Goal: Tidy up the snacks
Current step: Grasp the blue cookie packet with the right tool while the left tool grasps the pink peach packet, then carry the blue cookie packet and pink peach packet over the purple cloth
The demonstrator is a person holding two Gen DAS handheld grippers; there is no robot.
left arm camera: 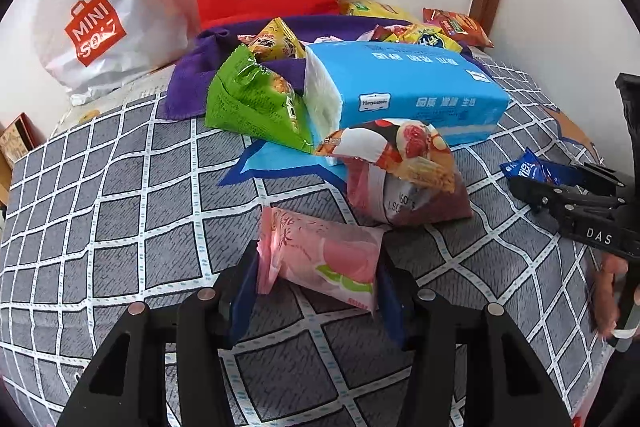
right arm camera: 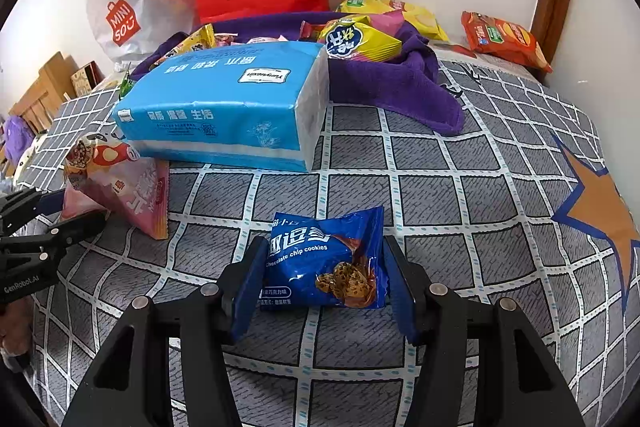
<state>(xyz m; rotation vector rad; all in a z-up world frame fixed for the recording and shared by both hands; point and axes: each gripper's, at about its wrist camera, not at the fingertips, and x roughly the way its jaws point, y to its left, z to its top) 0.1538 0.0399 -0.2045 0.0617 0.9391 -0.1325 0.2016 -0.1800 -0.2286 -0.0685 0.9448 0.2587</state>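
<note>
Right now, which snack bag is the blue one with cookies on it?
The blue cookie packet, lying flat between the right gripper's fingers. The other snack bags are pink, green, yellow or orange.

The left gripper (left arm camera: 318,279) angles downward, its blue pads pressed against both ends of a pink snack packet (left arm camera: 320,259). The right gripper (right arm camera: 324,275) angles down likewise, its pads clamped on a blue chocolate chip cookie packet (right arm camera: 326,261).

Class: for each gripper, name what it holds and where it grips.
Left gripper: pink snack packet, by its two ends. Right gripper: blue cookie packet, by its two side edges.
</note>
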